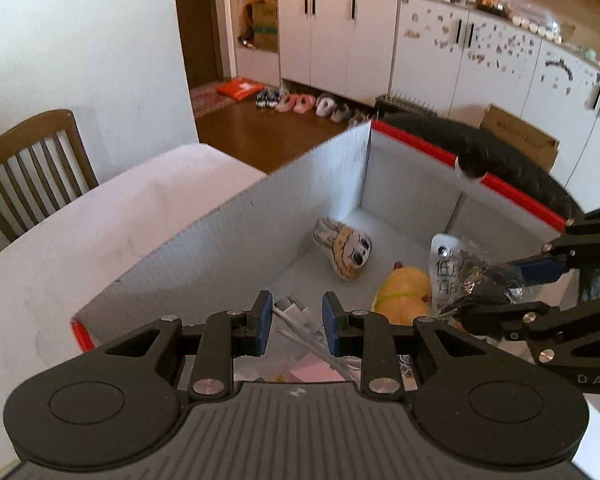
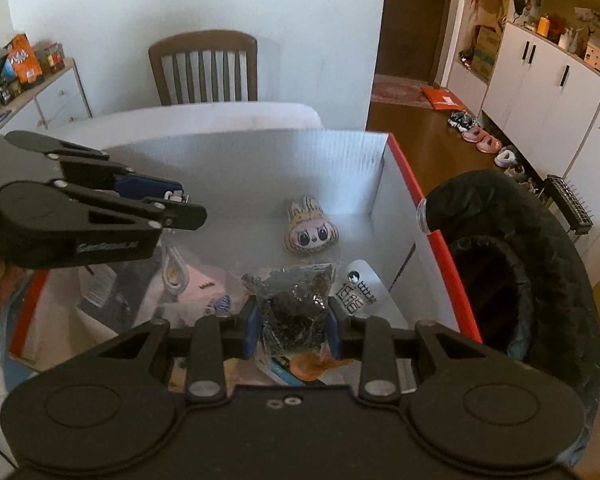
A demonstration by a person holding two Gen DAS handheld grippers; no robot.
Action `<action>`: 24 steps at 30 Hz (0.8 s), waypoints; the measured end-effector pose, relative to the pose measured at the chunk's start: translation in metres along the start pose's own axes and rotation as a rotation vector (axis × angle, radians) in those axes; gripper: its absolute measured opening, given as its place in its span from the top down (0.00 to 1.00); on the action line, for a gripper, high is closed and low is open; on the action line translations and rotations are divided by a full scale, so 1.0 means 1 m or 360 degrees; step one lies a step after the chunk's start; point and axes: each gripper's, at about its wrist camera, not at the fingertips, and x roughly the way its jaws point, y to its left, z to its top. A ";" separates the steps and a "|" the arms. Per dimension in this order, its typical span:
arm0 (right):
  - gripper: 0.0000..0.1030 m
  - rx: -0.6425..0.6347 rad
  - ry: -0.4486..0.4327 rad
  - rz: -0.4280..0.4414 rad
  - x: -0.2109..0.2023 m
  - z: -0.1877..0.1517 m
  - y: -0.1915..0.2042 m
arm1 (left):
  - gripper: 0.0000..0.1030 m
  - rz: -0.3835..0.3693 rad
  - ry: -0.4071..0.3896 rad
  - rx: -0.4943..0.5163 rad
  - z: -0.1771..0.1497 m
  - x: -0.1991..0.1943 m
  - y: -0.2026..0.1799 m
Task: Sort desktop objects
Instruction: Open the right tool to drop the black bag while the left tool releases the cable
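The right gripper point(image 2: 292, 330) is closest to us, and its jaws are squeezed on a crinkly dark packet point(image 2: 294, 300) with a white tag. It holds the packet up over the big white box point(image 2: 236, 160) with the red edge. The left gripper point(image 1: 294, 316) has its jaws apart and nothing between them. Right under those open jaws lies a white cable point(image 1: 300, 316) in the box.

Past the right jaws, on the box floor, sits a little bunny-face toy point(image 2: 312, 232). A yellow toy point(image 1: 404, 292) lies just beside the packet, to the right of the left jaws. So I think lots of things are already put away. The packet is not let go yet. I cannot tell if more things wait on the white table point(image 1: 100, 220)
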 end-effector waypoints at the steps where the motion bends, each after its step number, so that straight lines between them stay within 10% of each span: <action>1: 0.69 -0.0008 0.0007 0.0007 0.002 0.000 -0.001 | 0.75 0.0003 0.0018 0.0009 0.000 0.002 -0.002; 12: 0.68 -0.0002 0.0073 0.0060 0.017 -0.003 -0.016 | 0.75 -0.0025 0.0275 -0.0059 0.006 0.025 0.005; 24: 0.54 -0.0031 0.0087 0.0104 0.018 -0.008 -0.021 | 0.66 -0.0055 0.0278 -0.0069 0.004 0.019 0.003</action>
